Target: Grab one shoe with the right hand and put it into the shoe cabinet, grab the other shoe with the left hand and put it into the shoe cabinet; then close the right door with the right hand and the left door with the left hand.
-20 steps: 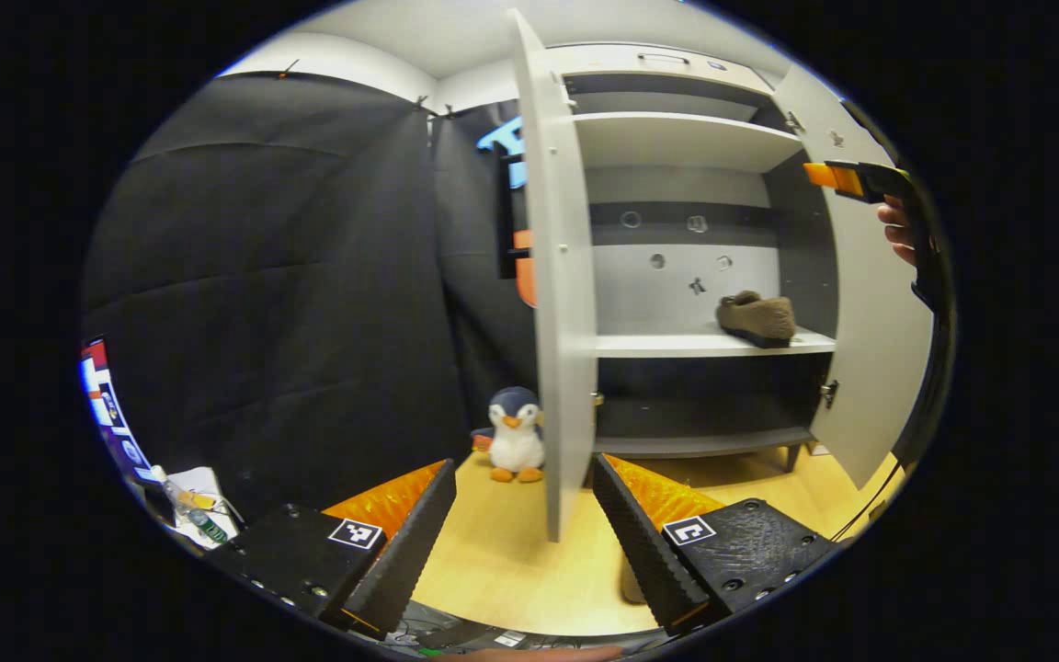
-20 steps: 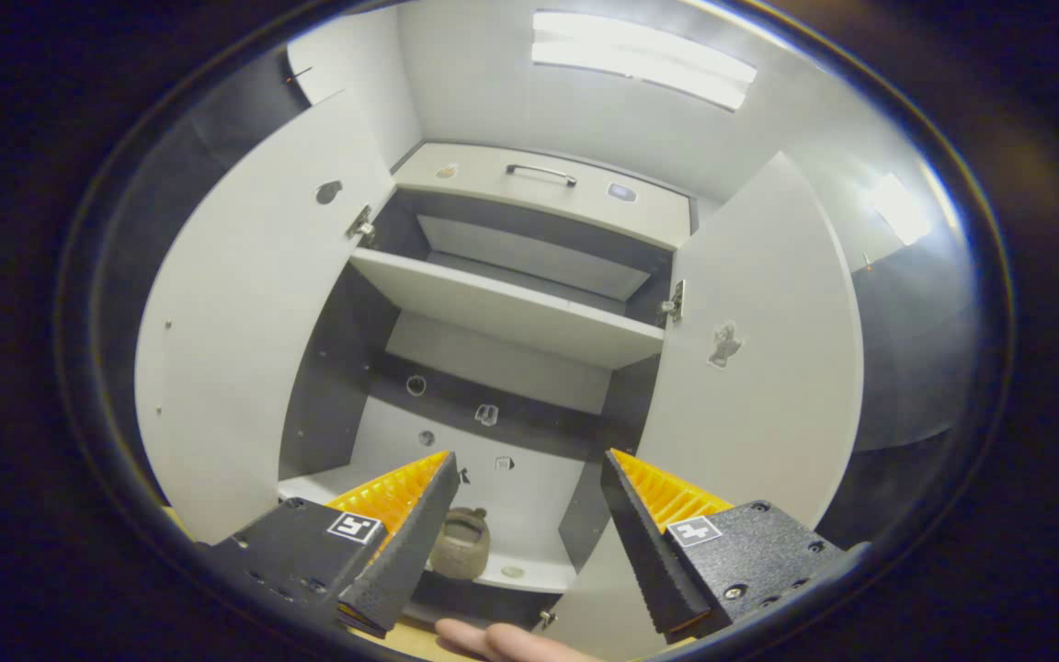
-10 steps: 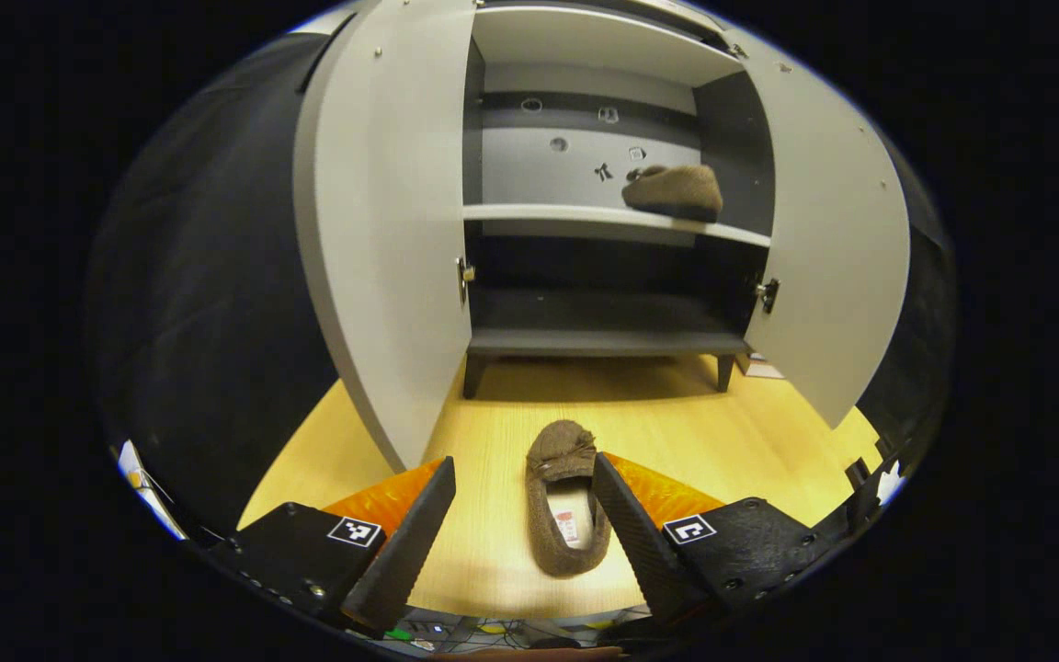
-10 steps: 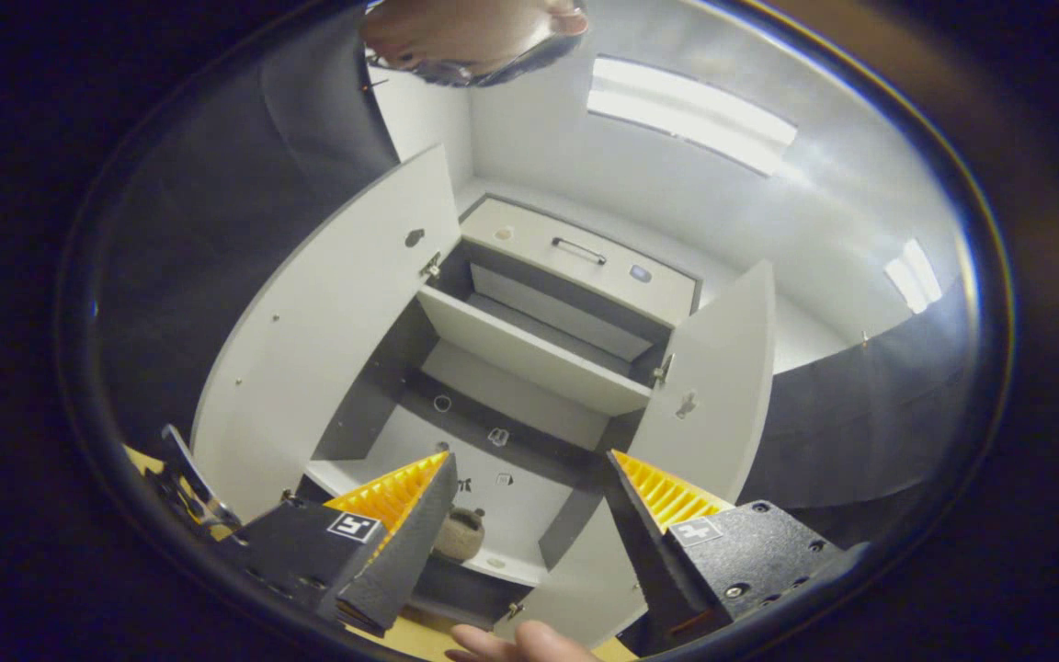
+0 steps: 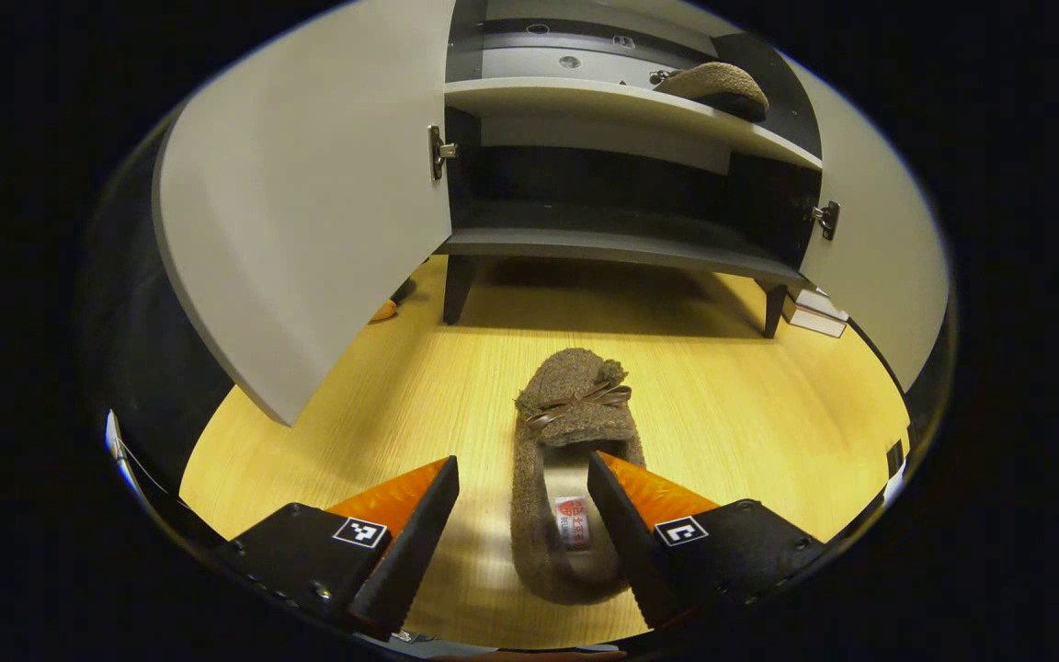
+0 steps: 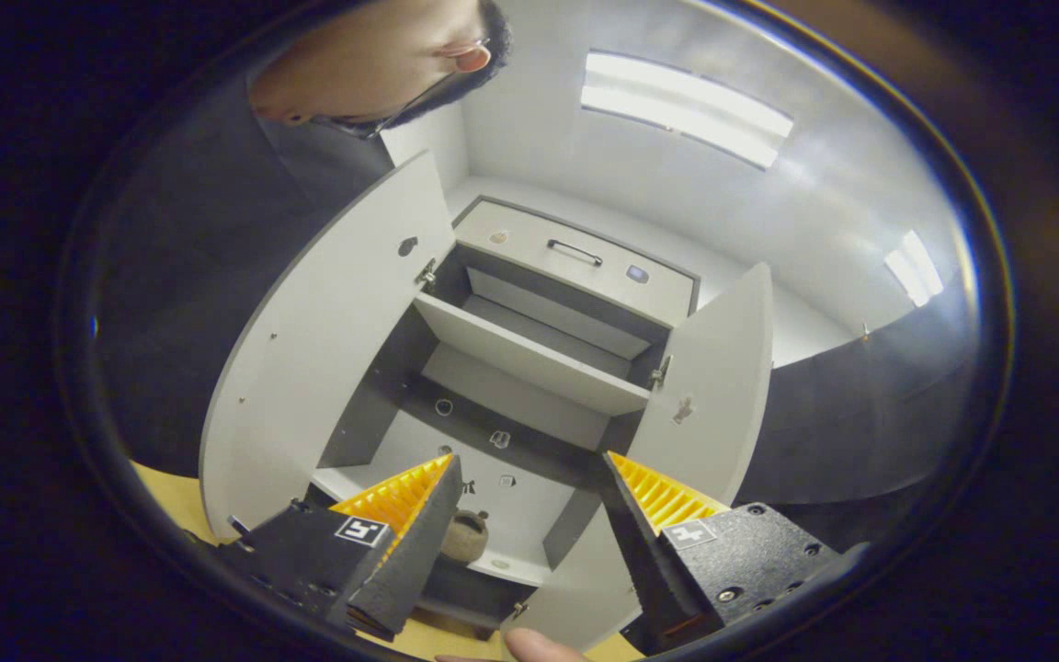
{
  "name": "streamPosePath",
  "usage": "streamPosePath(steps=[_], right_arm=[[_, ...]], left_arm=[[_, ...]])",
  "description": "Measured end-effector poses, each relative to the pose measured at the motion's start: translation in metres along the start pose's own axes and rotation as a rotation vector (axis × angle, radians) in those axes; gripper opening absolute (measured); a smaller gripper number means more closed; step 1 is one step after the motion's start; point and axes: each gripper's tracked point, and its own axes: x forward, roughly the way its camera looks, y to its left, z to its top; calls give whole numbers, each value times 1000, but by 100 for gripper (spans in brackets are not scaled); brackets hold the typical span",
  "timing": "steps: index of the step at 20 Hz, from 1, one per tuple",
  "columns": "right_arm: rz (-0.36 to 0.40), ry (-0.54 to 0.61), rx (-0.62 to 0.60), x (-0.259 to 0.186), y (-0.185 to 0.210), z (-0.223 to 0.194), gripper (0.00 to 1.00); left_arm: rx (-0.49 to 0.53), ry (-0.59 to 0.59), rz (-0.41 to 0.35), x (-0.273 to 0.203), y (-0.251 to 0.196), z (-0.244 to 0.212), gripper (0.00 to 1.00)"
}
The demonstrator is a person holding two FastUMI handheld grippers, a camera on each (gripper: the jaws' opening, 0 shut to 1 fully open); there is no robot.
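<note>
A brown fuzzy shoe [image 5: 566,432] lies on the wooden floor [image 5: 732,405], toe toward the shoe cabinet [image 5: 621,244]. My left gripper [image 5: 522,533] hangs open just above its heel end, one finger on each side of the opening. The other brown shoe [image 5: 711,83] rests on the cabinet's middle shelf at the right, and it appears small as the shoe [image 6: 467,535] in the right gripper view. My right gripper [image 6: 529,542] is open, held up and back from the cabinet [image 6: 529,359], with nothing between its fingers. Both doors stand open.
The left door [image 5: 309,202] swings out over the floor close to the shoe's left. The right door [image 5: 879,248] stands at the far right, with a small box [image 5: 814,313] by the cabinet leg. A person's head [image 6: 373,55] shows at the top.
My left gripper has dropped and moved forward onto the floor shoe, which now lies between its fingers. The right gripper has drawn back slightly from the cabinet.
</note>
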Motion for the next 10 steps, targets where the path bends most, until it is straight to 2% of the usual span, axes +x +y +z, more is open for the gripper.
streamPosePath(steps=[3,4,5,7,8,9,10], right_arm=[[42,20,-25,-5,14,1,97],[51,12,-19,-7,16,4,96],[62,20,-22,-8,19,1,94],[74,59,-37,-8,19,-11,91],[80,72,-35,-9,20,-15,91],[76,84,-31,-8,19,-18,91],[73,97,-31,-8,18,-22,91]], left_arm=[[-40,31,-15,9,-1,-5,88],[-49,49,-48,12,-9,-9,85],[-54,78,-41,17,-8,-14,60],[-67,92,-33,26,-8,-16,34],[-52,83,-21,27,-8,-14,34],[-26,80,5,25,-6,-14,18],[12,78,20,26,-5,-12,18]])
